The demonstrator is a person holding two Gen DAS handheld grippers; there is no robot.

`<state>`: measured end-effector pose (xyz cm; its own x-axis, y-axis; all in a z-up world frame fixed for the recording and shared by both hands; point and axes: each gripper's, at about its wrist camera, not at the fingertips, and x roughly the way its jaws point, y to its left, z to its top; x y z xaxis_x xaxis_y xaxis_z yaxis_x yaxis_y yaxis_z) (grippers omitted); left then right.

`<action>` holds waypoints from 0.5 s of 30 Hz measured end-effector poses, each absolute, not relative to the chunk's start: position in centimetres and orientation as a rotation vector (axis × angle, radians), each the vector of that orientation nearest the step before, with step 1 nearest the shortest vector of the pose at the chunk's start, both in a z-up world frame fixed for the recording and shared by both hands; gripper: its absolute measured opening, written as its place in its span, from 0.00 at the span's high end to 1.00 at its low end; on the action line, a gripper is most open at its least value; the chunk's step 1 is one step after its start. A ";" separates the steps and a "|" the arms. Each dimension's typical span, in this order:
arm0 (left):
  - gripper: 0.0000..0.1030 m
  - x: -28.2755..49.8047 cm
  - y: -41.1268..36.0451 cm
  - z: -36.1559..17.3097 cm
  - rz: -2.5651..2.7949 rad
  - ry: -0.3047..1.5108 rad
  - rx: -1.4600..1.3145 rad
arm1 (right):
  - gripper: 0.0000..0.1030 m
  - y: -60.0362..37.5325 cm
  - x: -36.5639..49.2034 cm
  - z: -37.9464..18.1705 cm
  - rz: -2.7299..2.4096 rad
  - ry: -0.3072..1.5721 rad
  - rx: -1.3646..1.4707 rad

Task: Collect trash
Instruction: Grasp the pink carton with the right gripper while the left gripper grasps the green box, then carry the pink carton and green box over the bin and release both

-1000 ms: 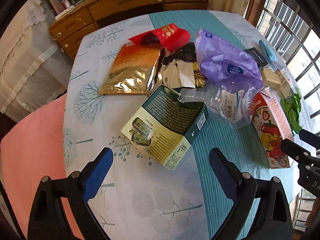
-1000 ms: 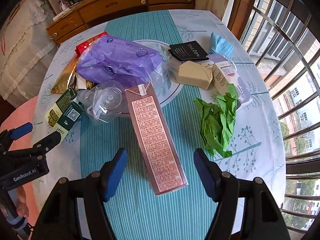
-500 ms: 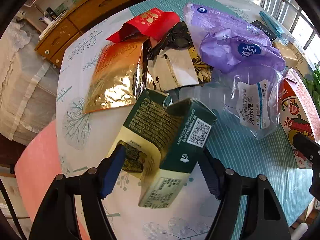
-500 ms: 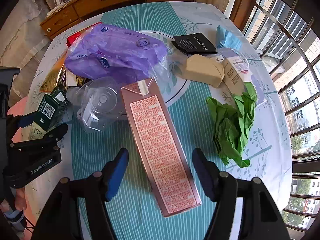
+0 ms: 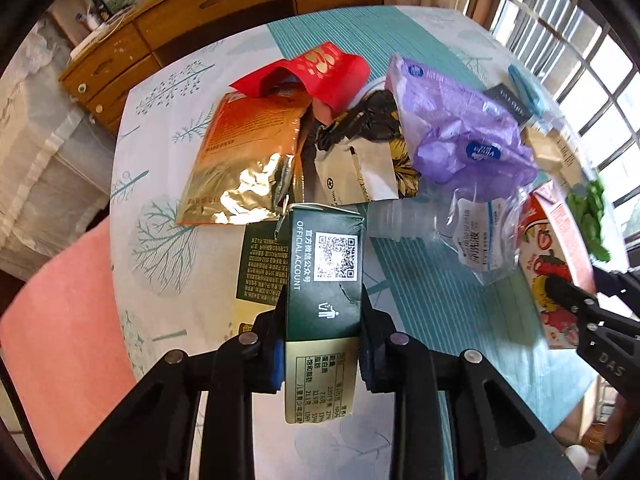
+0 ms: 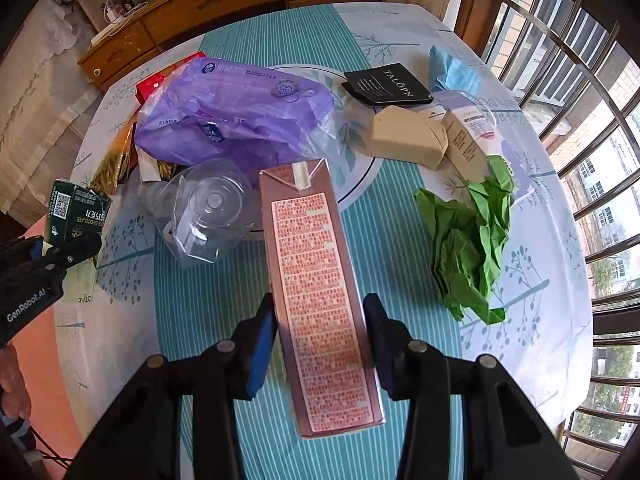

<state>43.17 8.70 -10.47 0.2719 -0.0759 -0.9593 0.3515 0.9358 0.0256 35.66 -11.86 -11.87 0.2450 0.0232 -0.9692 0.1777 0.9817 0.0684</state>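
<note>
Trash collection under way at a round, cloth-covered surface (image 6: 400,264): the left gripper (image 5: 322,344) has its fingers clamped on a dark green chocolate box (image 5: 322,276), held up off the cloth at the near-left edge. The right gripper (image 6: 320,340) straddles a long pink carton (image 6: 320,300) lying flat on the teal stripe, its fingers close against the sides; whether they have closed firmly cannot be told. More litter waits beyond: a purple tissue wrapper (image 6: 236,116), a clear plastic bottle (image 6: 208,212), crumpled green paper (image 6: 472,248) and a gold foil pouch (image 5: 244,160). The step in hand appears to be picking up; next, each piece likely needs carrying to a bin, which is not in view.
</note>
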 end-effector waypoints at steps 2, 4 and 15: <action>0.75 42.6 9.4 -9.4 -0.290 1.262 0.218 | 0.59 -11.9 35.4 -11.5 -0.096 1.315 0.180; 0.75 41.9 10.0 -8.2 -0.291 1.256 0.177 | 0.61 -11.9 35.1 -11.0 -0.081 1.307 0.177; 0.75 33.1 10.2 -0.9 -0.271 1.143 -0.010 | 0.63 -13.0 30.0 -6.7 0.089 1.213 0.141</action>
<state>33.11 10.17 -0.91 0.3856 -0.2183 -0.8965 0.2079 0.9672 -0.1461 30.01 -12.96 -6.71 0.3482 0.1434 -0.9264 0.0072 0.9878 0.1556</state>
